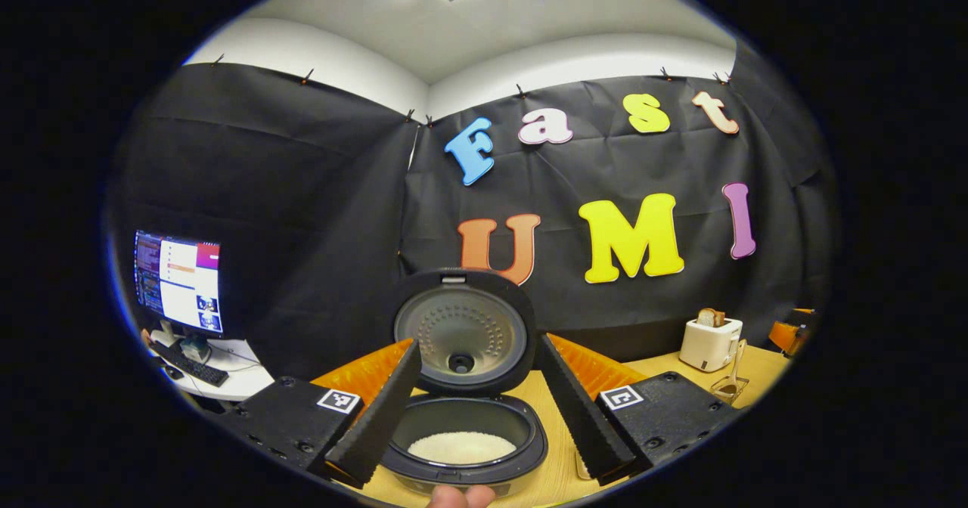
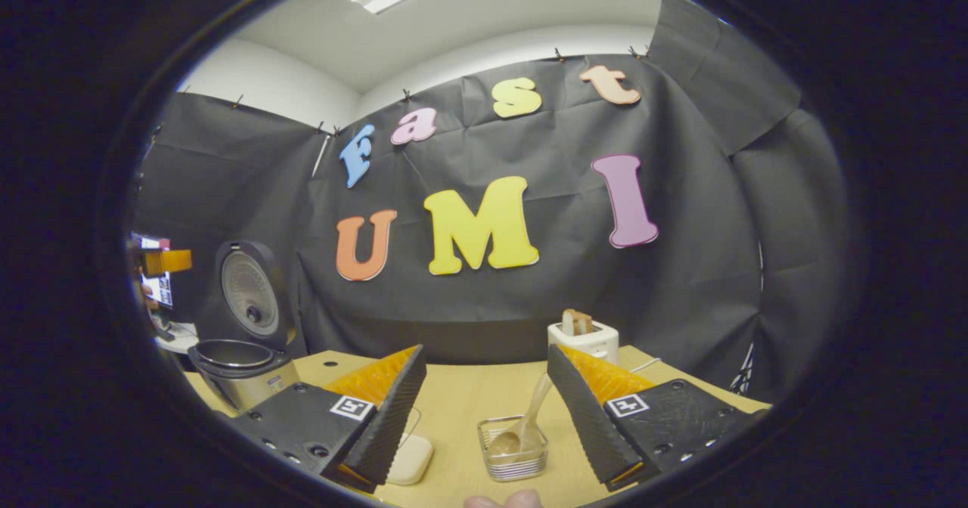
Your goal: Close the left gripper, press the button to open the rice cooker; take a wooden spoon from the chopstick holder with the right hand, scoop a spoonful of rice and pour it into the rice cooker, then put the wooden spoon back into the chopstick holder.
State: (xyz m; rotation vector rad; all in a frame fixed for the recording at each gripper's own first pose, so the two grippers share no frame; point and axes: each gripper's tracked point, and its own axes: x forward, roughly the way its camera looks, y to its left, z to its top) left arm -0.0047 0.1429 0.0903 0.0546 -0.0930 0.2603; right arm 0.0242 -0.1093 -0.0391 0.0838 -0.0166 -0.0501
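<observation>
I judge the task nearly finished: the rice cooker (image 1: 463,410) stands open with rice between my released left fingers (image 1: 378,417), and the wooden spoon (image 2: 529,417) rests in the chopstick holder (image 2: 514,451) between my released right fingers (image 2: 586,417).

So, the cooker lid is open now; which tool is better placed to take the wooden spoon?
Right: its open tool faces the wooden spoon in the holder. The left tool faces the rice cooker.

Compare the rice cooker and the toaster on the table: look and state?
The rice cooker is dark and round, while the toaster is white and boxy. The rice cooker's lid stands open with white rice in the pot; the toaster holds bread sticking out of its top. In the left gripper view the rice cooker sits close and the toaster farther right. Both rest on the wooden table.
</observation>
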